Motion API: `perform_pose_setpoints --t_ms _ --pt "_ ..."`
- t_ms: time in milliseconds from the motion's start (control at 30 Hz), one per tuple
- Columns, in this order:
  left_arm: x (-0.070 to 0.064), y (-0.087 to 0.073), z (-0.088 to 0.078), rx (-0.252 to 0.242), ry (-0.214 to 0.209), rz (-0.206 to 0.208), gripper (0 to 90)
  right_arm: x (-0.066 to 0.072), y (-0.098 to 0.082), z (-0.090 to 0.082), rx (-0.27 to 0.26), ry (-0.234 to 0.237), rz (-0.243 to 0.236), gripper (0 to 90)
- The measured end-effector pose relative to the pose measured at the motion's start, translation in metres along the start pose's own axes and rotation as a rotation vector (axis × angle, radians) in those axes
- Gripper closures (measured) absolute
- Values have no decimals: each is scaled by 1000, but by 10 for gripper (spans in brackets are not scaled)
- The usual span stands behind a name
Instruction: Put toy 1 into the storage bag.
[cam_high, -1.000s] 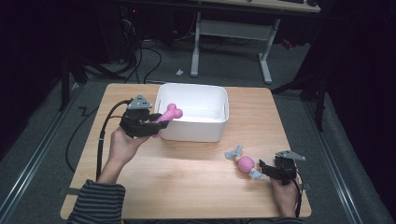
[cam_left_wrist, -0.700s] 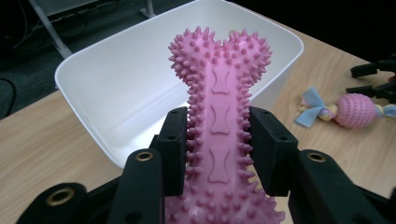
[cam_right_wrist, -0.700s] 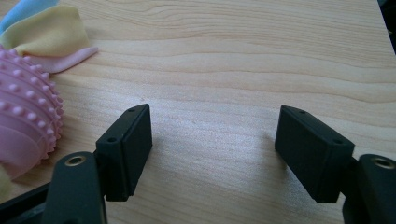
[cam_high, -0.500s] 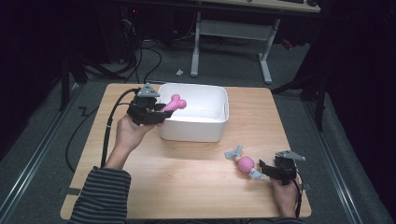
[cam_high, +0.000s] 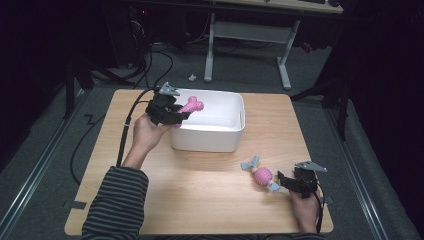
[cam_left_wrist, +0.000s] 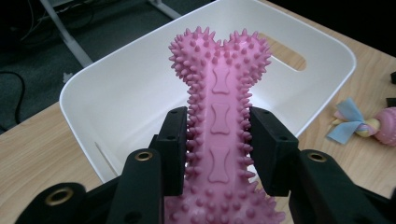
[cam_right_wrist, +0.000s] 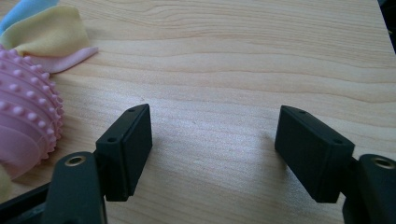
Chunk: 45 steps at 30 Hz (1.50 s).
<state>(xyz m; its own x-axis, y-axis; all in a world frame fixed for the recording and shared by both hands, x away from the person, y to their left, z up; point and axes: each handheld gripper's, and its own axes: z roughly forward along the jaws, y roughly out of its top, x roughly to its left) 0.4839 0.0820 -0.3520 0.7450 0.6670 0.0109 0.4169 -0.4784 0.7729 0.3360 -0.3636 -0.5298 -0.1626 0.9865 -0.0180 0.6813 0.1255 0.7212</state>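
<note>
High view first: a second ago the left gripper (cam_high: 175, 116) held the bone (cam_high: 190, 106) at the near left corner of the bin (cam_high: 235, 125); half a second ago it had slid farther along the bin's left side, and now it sits at the far left corner with the bone's free end poking over the rim and above the bin's inside. The right gripper (cam_high: 290, 182) has kept its place near the table's front right edge, and the ball toy (cam_high: 262, 175) beside it lies where it lay.

The bone is bright pink rubber, covered in short spikes along its edges and knobs, with small bone shapes pressed into its flat shaft. In the left gripper view its two-lobed end (cam_left_wrist: 219, 51) points away over the white bin (cam_left_wrist: 327, 51), and the black pads (cam_left_wrist: 175, 154) press on the shaft from both sides, clamped on it.

The left hand (cam_high: 147, 132) reaches forward from a striped sleeve (cam_high: 115, 205), wrist raised, the gripper pointing right across the bin's rim. The right hand (cam_high: 305, 210) rests low on the table (cam_high: 200, 200). In the right gripper view its jaws stand well apart over bare wood, nothing between them, with the ball toy (cam_right_wrist: 23, 116) just outside the left jaw.
</note>
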Motion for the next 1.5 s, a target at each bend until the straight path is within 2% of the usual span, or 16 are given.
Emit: perform_pose_setpoints --t_ms 200,333,500,833,1267,1500 --pt "4 1 12 2 26 10 592 0 0 0 1 2 0 276" --pt "7 -1 23 15 20 -4 591 0 0 0 1 2 -1 276" --pt "7 -3 31 32 23 0 589 0 0 0 1 3 -1 276" --pt "11 -9 38 44 28 -32 587 0 0 0 1 3 -1 277" --pt "14 -11 43 74 32 -45 584 0 0 0 1 2 0 277" --pt "18 -15 47 98 50 -52 583 0 0 0 1 2 -1 277"
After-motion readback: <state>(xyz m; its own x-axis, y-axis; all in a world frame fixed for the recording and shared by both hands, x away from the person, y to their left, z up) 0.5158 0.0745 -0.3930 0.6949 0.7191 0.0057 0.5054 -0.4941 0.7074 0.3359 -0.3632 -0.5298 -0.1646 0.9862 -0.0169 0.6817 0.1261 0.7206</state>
